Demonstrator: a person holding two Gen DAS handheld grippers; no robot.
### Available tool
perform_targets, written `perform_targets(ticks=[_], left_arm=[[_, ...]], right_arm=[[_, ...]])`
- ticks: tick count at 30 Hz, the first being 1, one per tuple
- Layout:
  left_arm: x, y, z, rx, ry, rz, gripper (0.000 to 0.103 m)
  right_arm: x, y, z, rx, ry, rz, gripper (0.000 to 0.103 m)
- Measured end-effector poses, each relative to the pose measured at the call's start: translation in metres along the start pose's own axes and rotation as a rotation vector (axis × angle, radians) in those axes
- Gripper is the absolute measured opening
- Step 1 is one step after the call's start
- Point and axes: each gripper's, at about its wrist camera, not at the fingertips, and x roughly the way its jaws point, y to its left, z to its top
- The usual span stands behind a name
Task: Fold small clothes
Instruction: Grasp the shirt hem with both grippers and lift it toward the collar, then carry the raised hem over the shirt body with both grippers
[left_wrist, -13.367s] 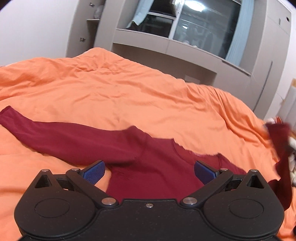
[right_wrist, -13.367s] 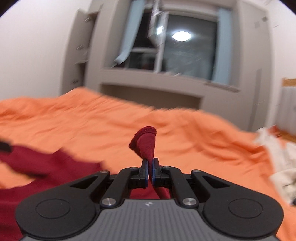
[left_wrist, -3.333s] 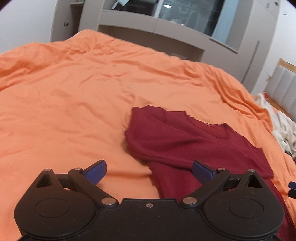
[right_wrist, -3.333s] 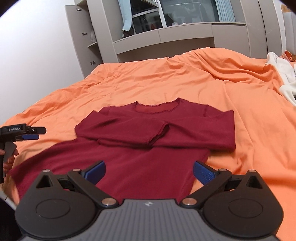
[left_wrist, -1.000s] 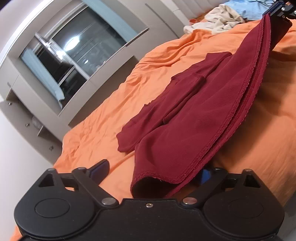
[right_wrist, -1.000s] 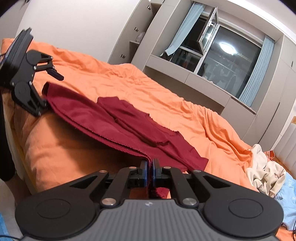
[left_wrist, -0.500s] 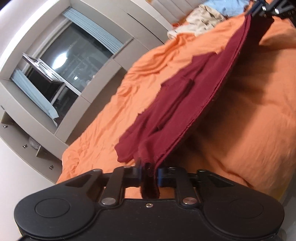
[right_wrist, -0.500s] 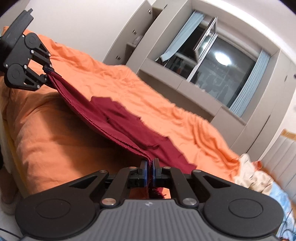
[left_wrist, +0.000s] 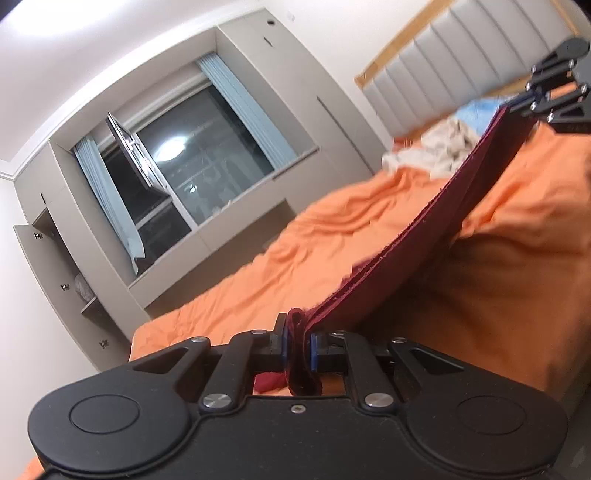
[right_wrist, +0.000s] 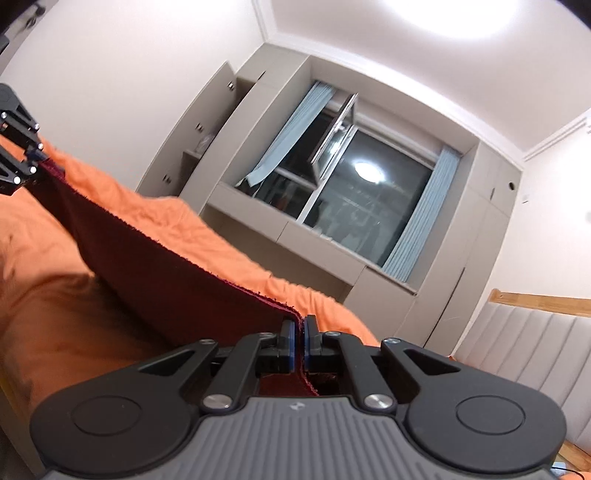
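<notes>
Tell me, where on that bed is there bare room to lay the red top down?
The orange duvet lies bare between the held red top and the window wall. It is crowded near the padded headboard, where a pile of pale clothes lies.

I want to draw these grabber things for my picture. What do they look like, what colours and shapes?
Both are black, with two round discs at the back and jointed bars with silver screws leading to two short fingers. The fingers carry blue pads. The left gripper has a smooth black body. The right gripper has a grey ribbed top with a tiny logo. No cables, sleeves or hands show.
</notes>
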Motion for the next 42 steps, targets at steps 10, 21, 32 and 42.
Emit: perform_targets(ticks=[10, 21, 32, 42], left_arm=[[-0.05, 0.004, 0.03, -0.122, -0.038, -0.057, 0.011], [0.011, 0.028, 0.043, -0.218, -0.088, -0.011, 0.015], [0.151, 0.061, 0.058, -0.239, -0.022, 0.078, 0.016], [0.291, 0.077, 0.032, -0.306, 0.15, 0.091, 0.016]], right_arm=[[-0.009, -0.008, 0.008, 0.0, -0.034, -0.024, 0.005], [0.093, -0.03, 0.018, 0.077, -0.033, -0.028, 0.005], [0.253, -0.032, 0.011, 0.04, 0.029, -0.013, 0.005], [0.362, -0.012, -0.038, 0.053, 0.194, 0.107, 0.005]])
